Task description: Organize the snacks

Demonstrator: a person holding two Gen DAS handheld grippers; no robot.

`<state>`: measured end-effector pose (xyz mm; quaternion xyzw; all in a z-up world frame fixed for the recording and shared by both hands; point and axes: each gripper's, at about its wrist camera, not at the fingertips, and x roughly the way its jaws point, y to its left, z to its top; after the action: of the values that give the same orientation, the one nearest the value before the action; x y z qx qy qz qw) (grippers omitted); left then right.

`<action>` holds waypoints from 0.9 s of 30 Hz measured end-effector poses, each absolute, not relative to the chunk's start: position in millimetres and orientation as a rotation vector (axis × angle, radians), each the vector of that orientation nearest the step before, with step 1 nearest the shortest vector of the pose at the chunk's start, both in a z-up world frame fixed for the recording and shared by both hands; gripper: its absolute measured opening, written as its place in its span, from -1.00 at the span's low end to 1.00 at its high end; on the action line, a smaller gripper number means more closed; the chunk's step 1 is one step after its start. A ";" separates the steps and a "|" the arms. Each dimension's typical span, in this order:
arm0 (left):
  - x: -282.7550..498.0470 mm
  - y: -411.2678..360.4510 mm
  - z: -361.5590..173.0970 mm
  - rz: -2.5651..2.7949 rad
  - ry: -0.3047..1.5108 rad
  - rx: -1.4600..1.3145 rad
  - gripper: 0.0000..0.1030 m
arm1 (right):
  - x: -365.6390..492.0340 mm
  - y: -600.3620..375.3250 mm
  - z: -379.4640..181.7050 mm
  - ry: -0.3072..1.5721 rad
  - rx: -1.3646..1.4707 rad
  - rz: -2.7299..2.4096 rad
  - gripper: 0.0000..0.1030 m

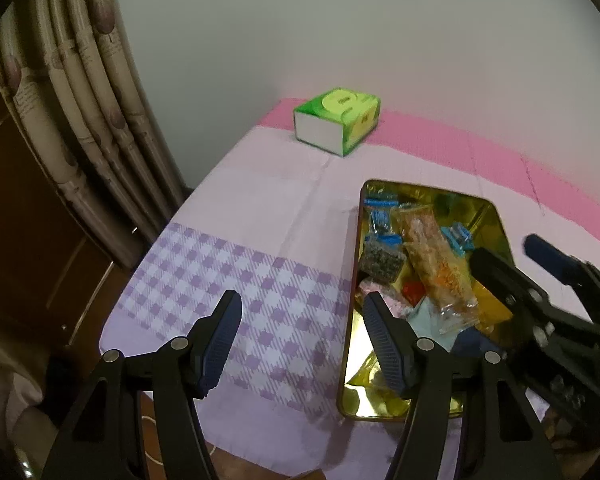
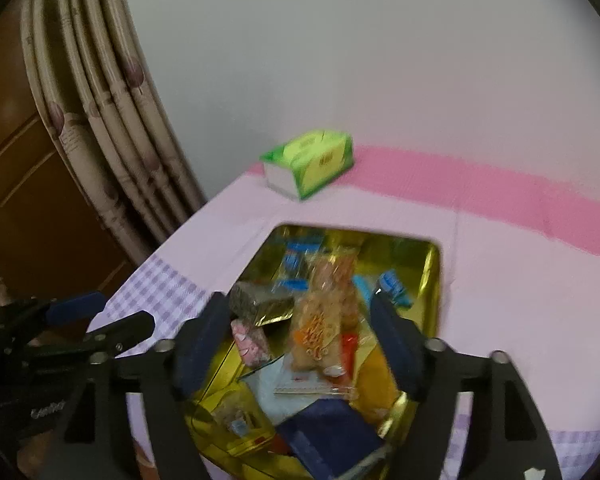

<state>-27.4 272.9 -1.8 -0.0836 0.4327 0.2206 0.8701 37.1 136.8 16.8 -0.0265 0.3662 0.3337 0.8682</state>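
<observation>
Clearly 1 gold tin point(image 2: 430, 276) of snacks, 1 green tissue box point(image 1: 336, 120), 2 grippers, left gripper point(image 1: 300, 344) and right gripper point(image 2: 300, 344), jaws apart, empty.

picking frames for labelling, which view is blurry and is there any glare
Right wrist view: motion blur smears the green tissue box and the snacks in the shiny gold metal tin. Left wrist view: sharper, though the tin's mirrored wall glares; both bend at the edges.

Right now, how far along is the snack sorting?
Done: several packets, including an orange snack bag and a dark bar, already lie in the gold tin. In hand: nothing; the right tool hangs open over the tin and the left tool is open beside it. Left: no loose snacks show on the cloth.
</observation>
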 end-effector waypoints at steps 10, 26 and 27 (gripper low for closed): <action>-42.5 254.8 25.1 0.432 0.818 -0.134 0.36 | -7.9 108.7 62.2 0.555 -0.100 0.603 0.80; -114.2 219.5 121.4 0.525 0.513 -0.064 0.99 | -58.2 49.6 117.5 0.423 -0.089 0.534 0.89; -118.6 218.6 126.5 0.514 0.501 -0.073 0.99 | -61.9 48.0 121.0 0.412 -0.087 0.532 0.92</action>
<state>-118.6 218.6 126.5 -0.0355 0.2450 0.2514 0.9357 -61.9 48.0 121.0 -0.0426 0.2021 0.2607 0.9431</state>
